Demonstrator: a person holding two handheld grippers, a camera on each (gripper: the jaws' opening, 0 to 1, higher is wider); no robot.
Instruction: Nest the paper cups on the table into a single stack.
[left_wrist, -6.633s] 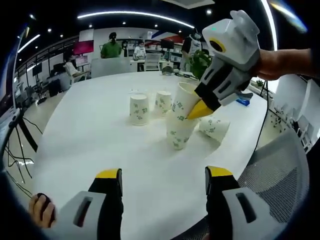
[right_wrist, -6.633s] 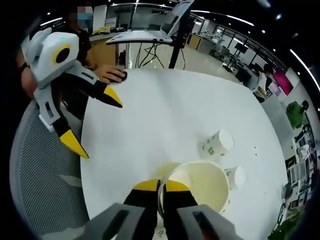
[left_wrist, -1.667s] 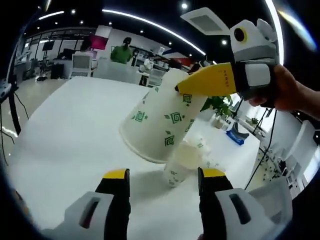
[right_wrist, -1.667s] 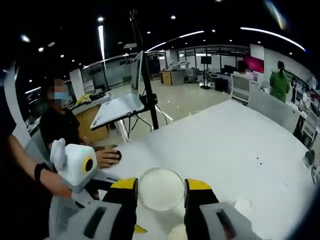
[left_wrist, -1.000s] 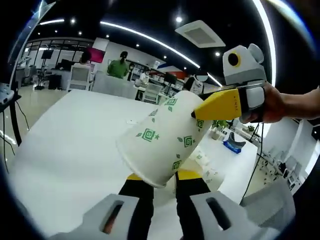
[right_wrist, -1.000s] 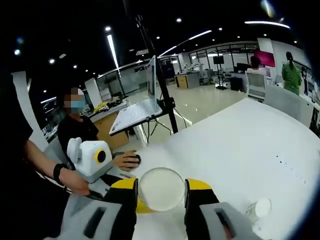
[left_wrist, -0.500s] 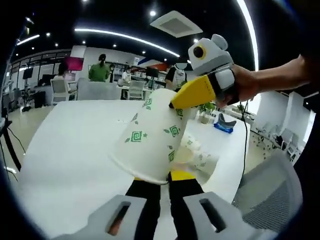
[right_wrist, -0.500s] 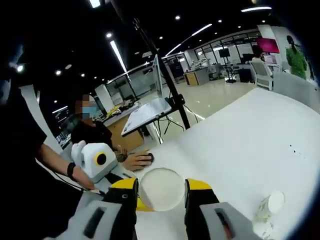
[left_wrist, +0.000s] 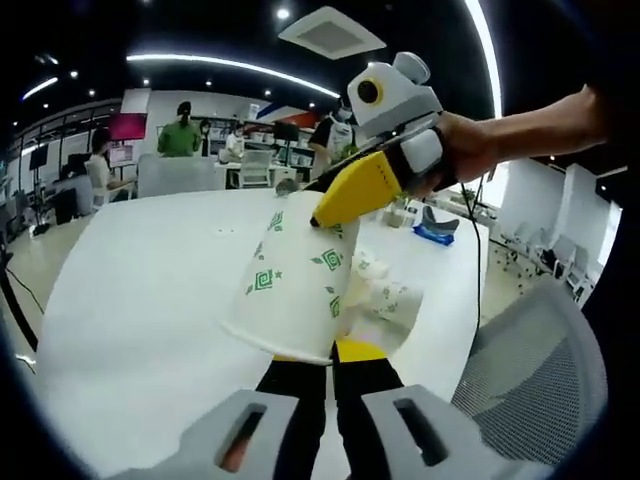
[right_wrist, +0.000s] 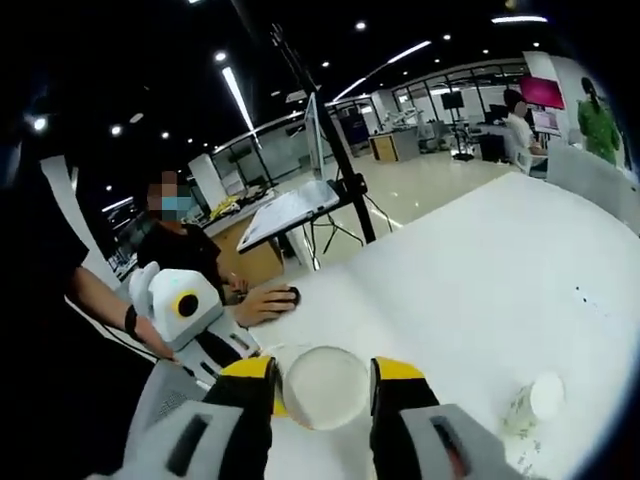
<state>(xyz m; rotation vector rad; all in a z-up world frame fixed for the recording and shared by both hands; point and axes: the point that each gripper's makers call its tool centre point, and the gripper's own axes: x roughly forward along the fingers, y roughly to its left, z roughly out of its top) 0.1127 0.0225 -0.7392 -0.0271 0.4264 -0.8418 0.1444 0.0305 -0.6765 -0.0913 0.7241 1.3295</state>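
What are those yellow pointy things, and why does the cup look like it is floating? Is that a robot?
It is not a robot. A person holds one pair of tongs in each hand, and each pair carries a small camera that looks out along its yellow tips.

The left gripper view looks out from the left tongs. Their tips are shut on the bottom edge of a paper cup with green patterns. The right tongs come in from the upper right, held by the person's hand, and grip the same cup near its top. So the cup is not floating: both tongs are holding it above the white table.

The right gripper view looks out from the right tongs, with the cup's round white bottom between the tips. Another cup lies on its side on the table.
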